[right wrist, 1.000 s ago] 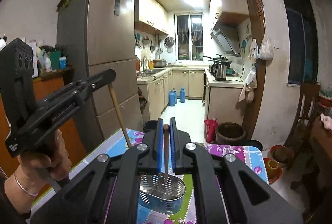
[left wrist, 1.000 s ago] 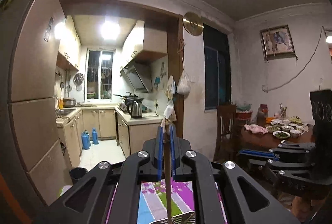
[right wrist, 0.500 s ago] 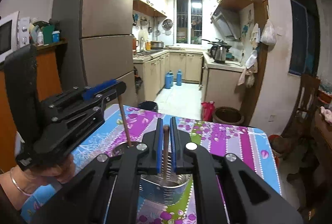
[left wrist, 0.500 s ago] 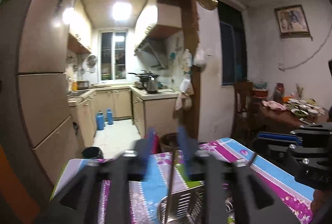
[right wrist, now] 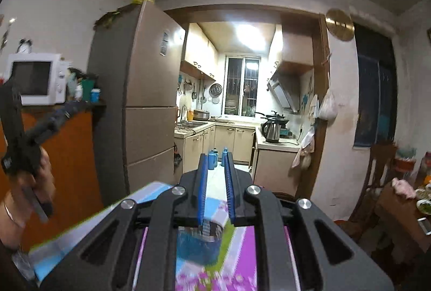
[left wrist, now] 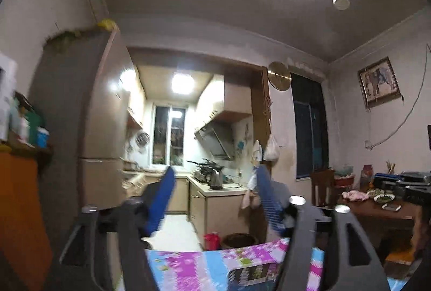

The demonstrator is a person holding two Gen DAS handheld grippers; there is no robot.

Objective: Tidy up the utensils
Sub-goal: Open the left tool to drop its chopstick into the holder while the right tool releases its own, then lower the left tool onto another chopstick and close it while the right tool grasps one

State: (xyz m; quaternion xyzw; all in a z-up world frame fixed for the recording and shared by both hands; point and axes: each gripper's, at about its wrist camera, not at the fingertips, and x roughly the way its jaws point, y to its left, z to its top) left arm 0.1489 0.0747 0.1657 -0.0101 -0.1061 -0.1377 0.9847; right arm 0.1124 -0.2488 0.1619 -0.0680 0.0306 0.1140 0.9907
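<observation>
Both tongs are empty now, so the step in hand reads as the release after dropping utensils into the holder. The left tongs [left wrist: 212, 199] stand wide, their jaws having just been opening, and nothing shows between the blue pads [left wrist: 159, 199] but the kitchen beyond. The right tongs [right wrist: 216, 175] show a narrow gap between their pads, having opened only slightly, and they too carry nothing. The task's thing, the metal holder [right wrist: 200, 239], sits on the counter [right wrist: 242, 250] with its flowered cloth, just below and ahead of the right tongs; in the left view a slotted dark shape at the bottom edge, likely the same holder [left wrist: 253, 276], lies low between the tong arms. Whether utensils stand in it cannot be told: it is blurred and partly hidden. The left hand [right wrist: 29, 183] grips its handle at the left edge of the right view. My judgement is that the next move calls for finding any utensil not yet stowed; none shows here, so both cameras would need to tip down toward the counter, and the right tongs to widen before any grasp.
</observation>
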